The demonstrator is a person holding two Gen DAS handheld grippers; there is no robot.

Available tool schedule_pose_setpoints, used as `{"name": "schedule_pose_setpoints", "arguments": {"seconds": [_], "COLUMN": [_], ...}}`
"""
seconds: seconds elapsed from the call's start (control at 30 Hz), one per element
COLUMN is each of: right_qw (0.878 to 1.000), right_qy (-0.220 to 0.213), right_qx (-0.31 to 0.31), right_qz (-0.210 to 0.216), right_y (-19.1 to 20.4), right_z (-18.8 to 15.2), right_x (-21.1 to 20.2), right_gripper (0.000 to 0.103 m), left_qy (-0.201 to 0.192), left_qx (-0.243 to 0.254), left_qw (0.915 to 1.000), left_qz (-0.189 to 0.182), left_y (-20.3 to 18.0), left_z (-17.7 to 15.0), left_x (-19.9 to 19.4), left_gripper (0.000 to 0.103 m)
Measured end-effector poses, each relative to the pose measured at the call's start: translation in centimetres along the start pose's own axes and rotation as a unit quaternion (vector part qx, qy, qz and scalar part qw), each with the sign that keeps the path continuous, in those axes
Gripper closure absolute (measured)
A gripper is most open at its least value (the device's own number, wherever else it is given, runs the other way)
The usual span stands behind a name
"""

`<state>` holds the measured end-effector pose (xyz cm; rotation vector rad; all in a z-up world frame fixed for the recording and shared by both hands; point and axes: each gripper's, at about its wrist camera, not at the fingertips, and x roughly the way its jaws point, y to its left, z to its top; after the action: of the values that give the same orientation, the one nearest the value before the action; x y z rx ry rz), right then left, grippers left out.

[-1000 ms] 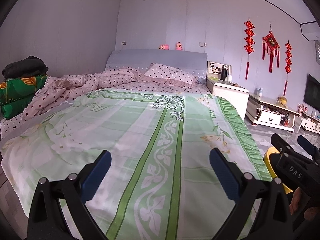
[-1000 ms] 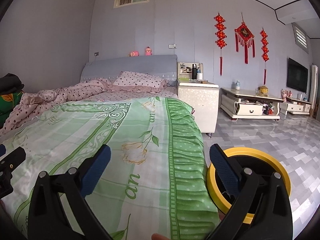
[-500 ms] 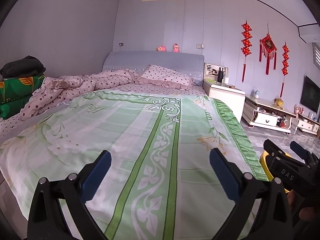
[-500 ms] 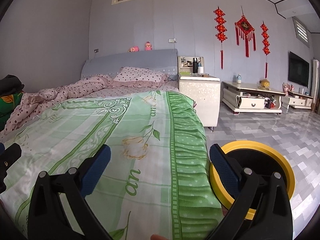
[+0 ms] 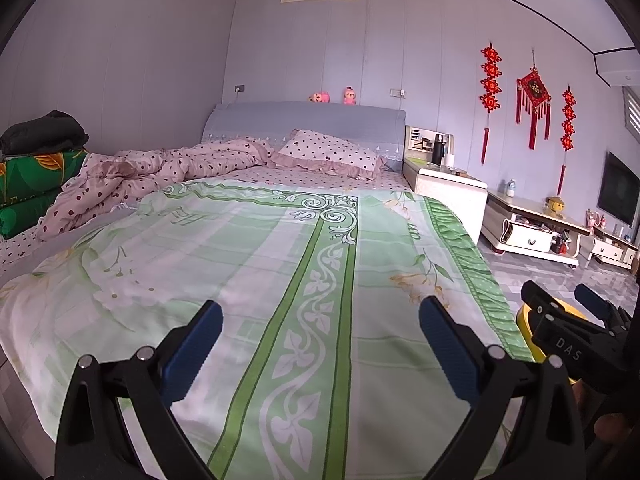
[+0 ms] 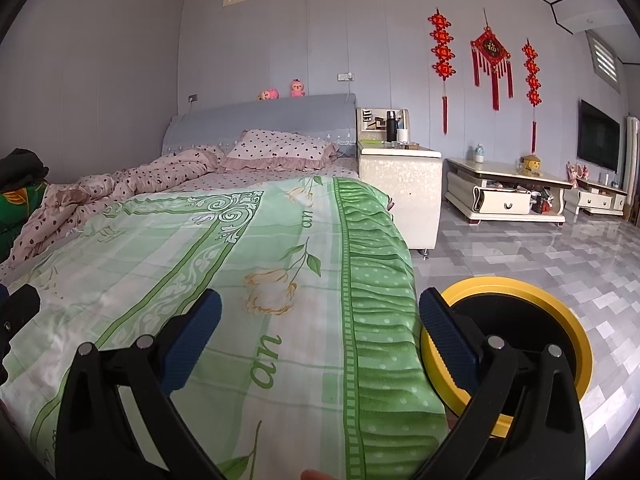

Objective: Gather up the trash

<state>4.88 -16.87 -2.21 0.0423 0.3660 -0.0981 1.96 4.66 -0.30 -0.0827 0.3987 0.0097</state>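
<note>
Right wrist view: both grippers, right [image 6: 320, 320] and left [image 5: 320, 328], held with fingers spread, empty, above one green bedspread [image 6: 240, 264]; one yellow-rimmed bin [image 6: 560, 312] stood beside bed on floor; no trash discernible.

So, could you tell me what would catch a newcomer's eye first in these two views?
The green floral bedspread fills most of both views, lying flat over the bed below the two open grippers, left and right. Next comes the yellow-rimmed bin on the tiled floor just beside the bed's right edge. On the far wall, right of the headboard, hang three red knot ornaments.
</note>
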Motion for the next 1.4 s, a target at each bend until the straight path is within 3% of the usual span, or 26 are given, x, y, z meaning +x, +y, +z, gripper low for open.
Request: {"name": "schedule_pose_setpoints", "arguments": {"seconds": [1.4], "right_qw": [1.0], "right_qy": [0.023], "right_qx": [0.013], "right_qz": [-0.002], "right_y": [-0.5], "right_z": [-0.4], "right_x": [1.1], "right_gripper": [0.008], "left_qy": [0.008], "left_qx": [0.001], "left_qw": [1.0], "left_qz": [-0.006], "left_y": [-0.2], "left_z": [-0.4], "left_x": [0.4], "left_gripper": [0.008]}}
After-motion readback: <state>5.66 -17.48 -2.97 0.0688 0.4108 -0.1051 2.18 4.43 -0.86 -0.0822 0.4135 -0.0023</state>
